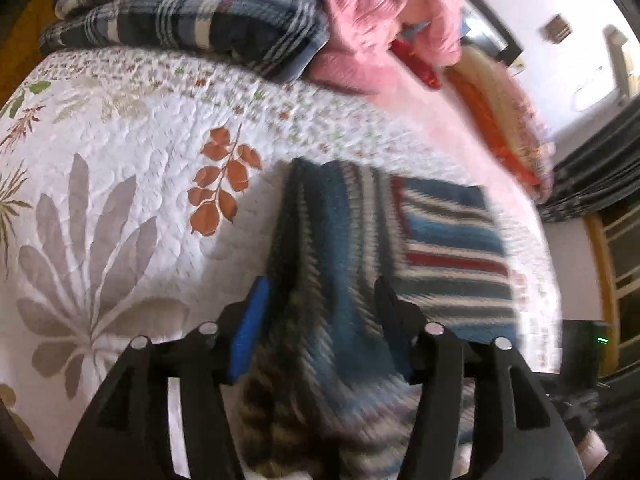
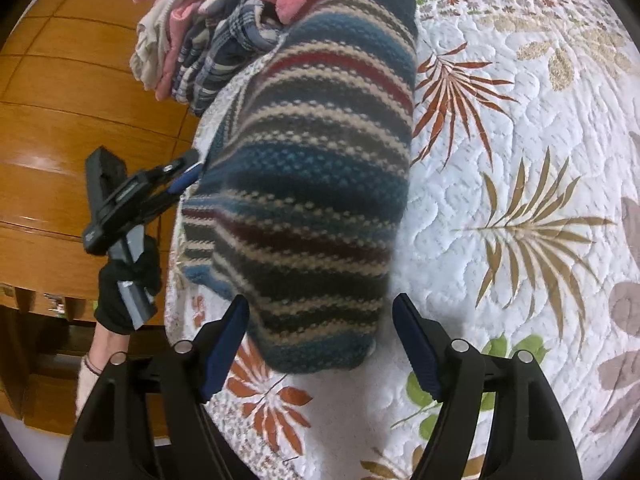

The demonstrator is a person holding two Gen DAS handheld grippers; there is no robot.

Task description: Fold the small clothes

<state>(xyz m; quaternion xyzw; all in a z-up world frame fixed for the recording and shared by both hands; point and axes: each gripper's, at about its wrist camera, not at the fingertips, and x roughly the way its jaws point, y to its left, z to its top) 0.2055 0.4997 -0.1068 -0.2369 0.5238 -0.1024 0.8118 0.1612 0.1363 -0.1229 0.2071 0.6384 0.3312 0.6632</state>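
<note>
2 grippers work over a quilted bedspread printed with leaves, which fills most of both views. At its far edge sits a pile of clothes, plaid and pink. The striped knit garment lies on the bedspread, its long axis running from near to far in the right wrist view, with a raised fold along it.

In the right wrist view the left gripper sits at the garment's left edge and looks closed on it; its own blurred view shows knit bunched between the fingers. The right gripper hovers at the near end, jaws wide apart and empty, the garment's end lying between them.

My guess is the right gripper is nearer the loose near end, so it should close there.
</note>
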